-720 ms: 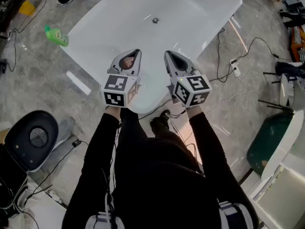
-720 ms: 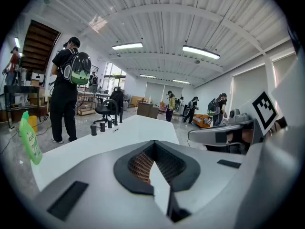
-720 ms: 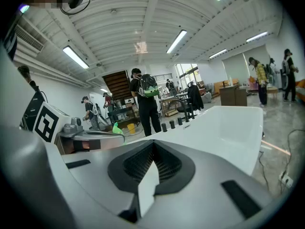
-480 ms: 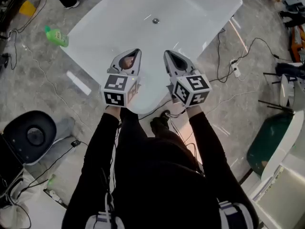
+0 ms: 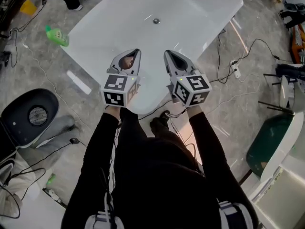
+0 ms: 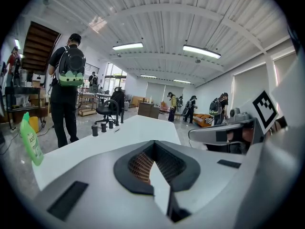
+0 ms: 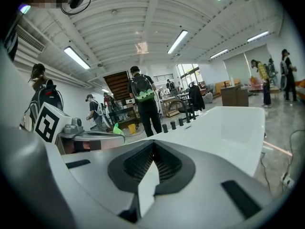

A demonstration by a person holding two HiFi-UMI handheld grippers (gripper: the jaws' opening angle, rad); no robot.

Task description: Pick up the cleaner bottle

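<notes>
The cleaner bottle (image 5: 56, 36) is found on the floor just left of the bathtub (image 5: 205, 13), near its far left corner and well apart from both grippers. No approach to it is judged to have begun.

Several faults can be expected from here. The bottle would be knocked over or pushed away if it were met with closed fingers, so they must be opened before contact. A low, long reach past the tub's left rim is called for, and that rim could be struck on the way. A loose cable (image 5: 29, 56) lies on the floor left of the tub and could be snagged.

The left gripper (image 5: 137, 52) is held over the tub's near end, its fingers pressed together with nothing between them. Just to its right, over the same end, the right gripper (image 5: 167, 54) is likewise closed and empty.
</notes>
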